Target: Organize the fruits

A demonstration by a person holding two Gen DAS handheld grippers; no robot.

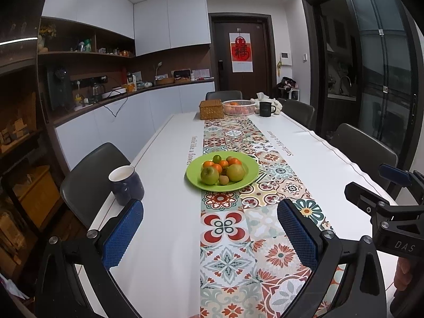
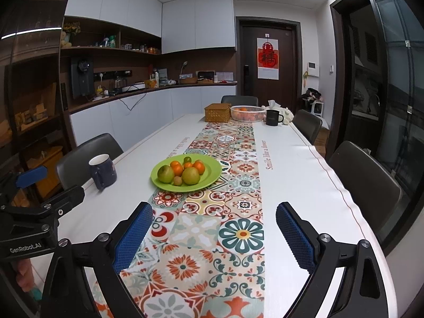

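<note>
A green plate (image 1: 249,177) (image 2: 212,176) sits mid-table on the patterned runner. It holds two green apples (image 1: 210,175) (image 2: 166,173), several small oranges (image 1: 223,163) (image 2: 177,169), a small green fruit and a small tan fruit. A white wire basket (image 1: 238,107) (image 2: 247,113) with orange fruit stands at the far end. My left gripper (image 1: 210,218) is open and empty above the near table, short of the plate. My right gripper (image 2: 214,221) is open and empty beside it, right of the left one.
A dark blue mug (image 1: 126,185) (image 2: 102,171) stands near the table's left edge. A wicker box (image 1: 211,109) (image 2: 217,112), a black mug (image 1: 266,109) (image 2: 273,117) and tissues stand at the far end. Dark chairs surround the table.
</note>
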